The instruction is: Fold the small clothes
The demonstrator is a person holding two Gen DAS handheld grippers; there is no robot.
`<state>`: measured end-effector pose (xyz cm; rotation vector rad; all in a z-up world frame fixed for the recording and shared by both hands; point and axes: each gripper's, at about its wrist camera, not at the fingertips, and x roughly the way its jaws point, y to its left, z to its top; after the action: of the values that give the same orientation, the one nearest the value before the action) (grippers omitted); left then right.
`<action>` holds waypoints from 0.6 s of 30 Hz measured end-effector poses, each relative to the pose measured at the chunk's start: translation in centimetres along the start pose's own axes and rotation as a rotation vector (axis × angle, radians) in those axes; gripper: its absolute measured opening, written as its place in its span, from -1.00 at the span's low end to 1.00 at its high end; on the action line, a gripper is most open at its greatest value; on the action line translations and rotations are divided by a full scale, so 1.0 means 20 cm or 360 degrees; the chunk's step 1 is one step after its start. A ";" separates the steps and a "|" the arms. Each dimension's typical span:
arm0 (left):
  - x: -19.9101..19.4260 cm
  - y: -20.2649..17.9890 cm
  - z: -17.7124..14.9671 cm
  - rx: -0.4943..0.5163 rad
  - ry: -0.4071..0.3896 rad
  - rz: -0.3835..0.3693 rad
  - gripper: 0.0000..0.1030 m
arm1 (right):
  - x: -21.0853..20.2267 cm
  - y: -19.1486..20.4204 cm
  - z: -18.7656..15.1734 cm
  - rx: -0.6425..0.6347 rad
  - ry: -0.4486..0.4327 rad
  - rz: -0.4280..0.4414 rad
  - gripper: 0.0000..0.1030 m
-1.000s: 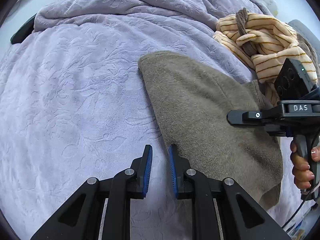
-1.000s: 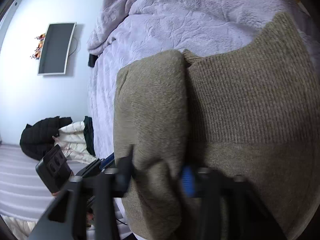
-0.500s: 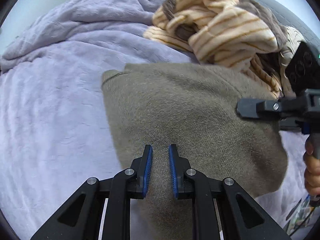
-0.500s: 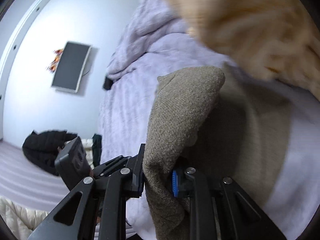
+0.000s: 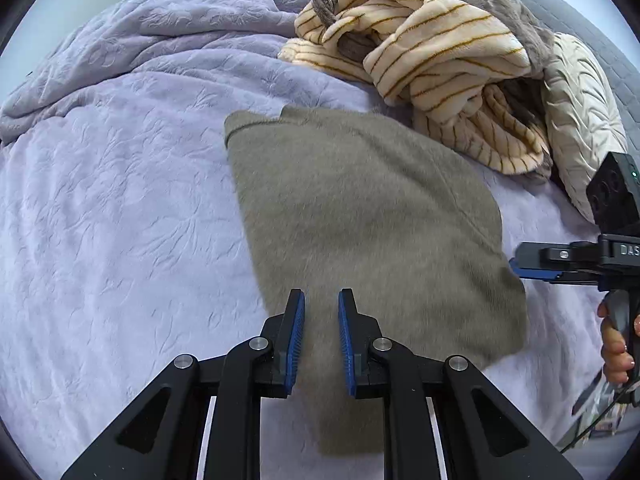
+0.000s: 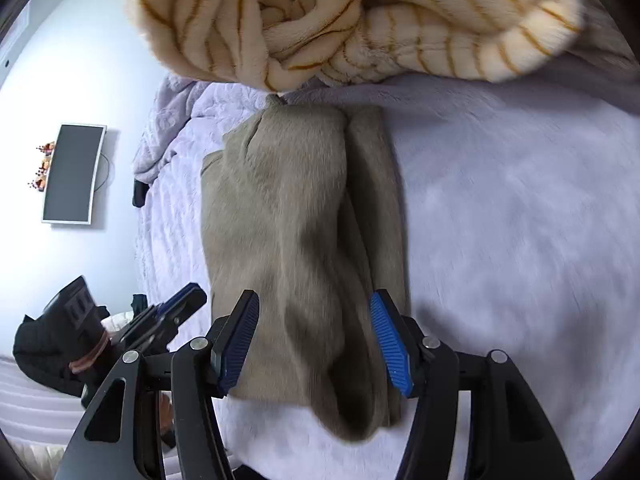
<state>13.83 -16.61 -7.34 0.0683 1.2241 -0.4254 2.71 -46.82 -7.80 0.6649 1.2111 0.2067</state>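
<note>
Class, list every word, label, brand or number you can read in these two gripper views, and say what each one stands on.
"DAS": white letters on the black body of the right gripper, at the frame's right edge in the left wrist view; the edge may cut off more.
Nothing else is readable: the olive sweater, striped fleece, lilac bedspread and wall screen show no text.

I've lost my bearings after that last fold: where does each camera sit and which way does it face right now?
Left wrist: on the left claw, aimed steeply down across the folded taupe garment on the lavender blanket; its narrow jaws are empty; the right claw and holding hand show at the right edge.
Right wrist: on the right claw, looking down along the garment towards the striped fleece pile; jaws opening, not gripping; the left claw shows lower left.
Shared: garment, blanket, striped pile, each other's claw.
</note>
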 end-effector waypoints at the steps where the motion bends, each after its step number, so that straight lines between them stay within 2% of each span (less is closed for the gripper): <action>1: 0.00 0.00 -0.03 0.0015 0.0025 -0.0018 -0.64 | -0.03 -0.01 -0.04 0.0011 -0.0005 0.0013 0.21; 6: 0.06 -0.05 -0.19 0.0106 0.0142 0.0019 -0.64 | -0.03 -0.02 -0.25 0.0038 0.0020 -0.0024 0.16; 7: 0.09 -0.04 -0.22 0.0104 0.0180 0.0043 -0.64 | 0.00 -0.03 -0.27 0.0052 0.0044 -0.0060 -0.11; 8: 0.10 -0.02 -0.26 0.0086 0.0203 0.0067 -0.64 | 0.04 -0.06 -0.28 0.0080 0.0082 -0.0135 -0.54; 9: 0.09 0.00 -0.28 0.0046 0.0224 0.0069 -0.64 | 0.07 -0.08 -0.30 0.0104 0.0099 -0.0183 -0.69; 10: 0.06 0.05 -0.30 -0.0019 0.0226 0.0047 -0.64 | 0.09 -0.10 -0.31 0.0138 0.0107 -0.0197 -0.71; 12: 0.00 0.13 -0.33 -0.0101 0.0201 0.0050 -0.64 | 0.06 -0.13 -0.33 0.0225 0.0059 -0.0142 -0.71; 15: -0.08 0.21 -0.40 -0.0116 0.0195 0.0033 -0.64 | -0.03 -0.15 -0.40 0.0303 -0.0012 0.0011 -0.68; 16: -0.10 0.21 -0.43 -0.0088 0.0203 0.0005 -0.64 | -0.05 -0.14 -0.43 0.0317 -0.0016 0.0062 -0.53; 17: -0.10 0.20 -0.46 -0.0052 0.0219 -0.0025 -0.64 | -0.05 -0.14 -0.46 0.0337 -0.0005 0.0106 -0.23; 18: -0.10 0.17 -0.50 -0.0012 0.0245 -0.0059 -0.64 | -0.05 -0.14 -0.49 0.0351 0.0002 0.0132 -0.09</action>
<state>5.62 -10.12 -9.59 0.0733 1.3800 -0.4541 -7.06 -45.99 -10.48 0.9078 1.2189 0.1437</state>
